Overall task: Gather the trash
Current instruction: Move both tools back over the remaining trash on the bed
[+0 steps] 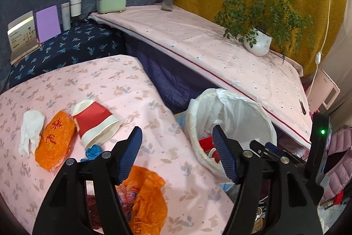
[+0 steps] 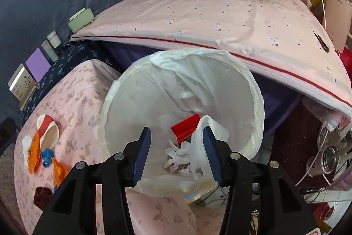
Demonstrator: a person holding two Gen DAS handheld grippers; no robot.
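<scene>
I am picking up trash and putting it in the bin. The bin stands right beside the pink table, and I think that is so I only have to carry each piece a short way. A white bag lines it, so the trash stays in one place. Inside I can see a red box, some crumpled white paper and a thin white plastic bag.

My right gripper hangs over the mouth of the bin and points steeply down into it. Its jaws are apart and nothing is pinched between them. The white plastic bag lies just next to one blue pad, but I cannot tell if it touches.

My left gripper leans down over the table edge, between the table and the bin. Its jaws are wide apart and hold nothing.

More trash waits on the table: a squashed red and white paper cup, a white tissue, a round orange wrapper, a small blue scrap and an orange plastic bag right below my left jaws. The orange bag is closest, so I think it is the easiest to grab next. It is thin and floppy, so it may slip.
</scene>
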